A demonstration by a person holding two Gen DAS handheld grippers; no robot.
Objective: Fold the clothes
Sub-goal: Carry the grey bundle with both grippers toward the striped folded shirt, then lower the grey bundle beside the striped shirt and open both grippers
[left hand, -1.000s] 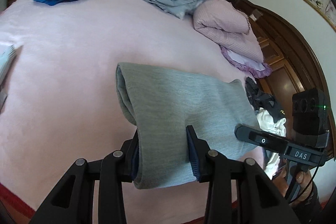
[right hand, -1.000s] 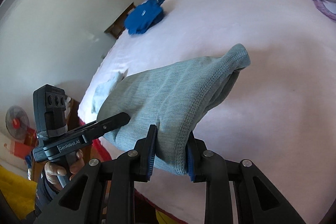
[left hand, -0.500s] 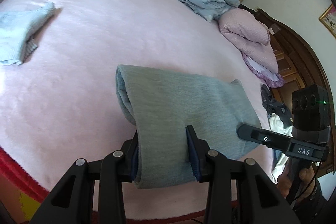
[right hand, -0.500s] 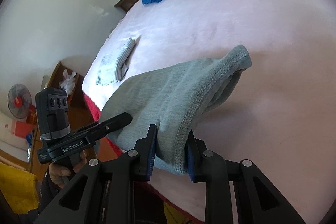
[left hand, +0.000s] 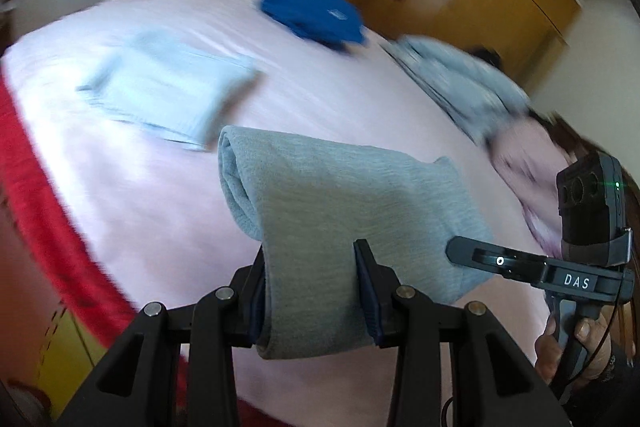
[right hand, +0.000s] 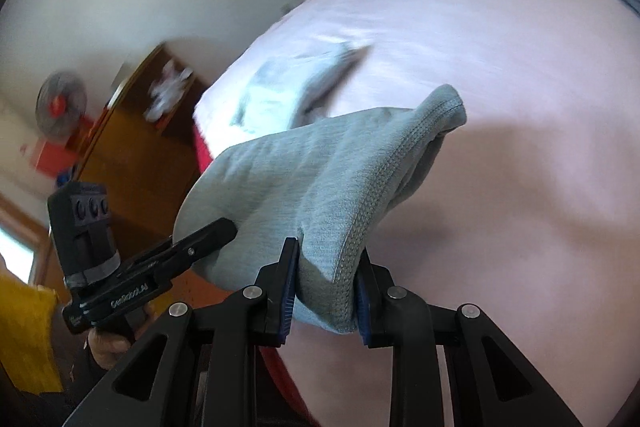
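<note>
Both tongs, left and right, clamp the folded grey garment

Grey knit garment, folded into a thick bundle, held clear above the pink bed at frame centre in both wrist views; stitched hem edge visible at its raised corner. Pale blue folded garment, flat on the bed, left of centre. Blue garment, loosely heaped, upper centre.
</note>
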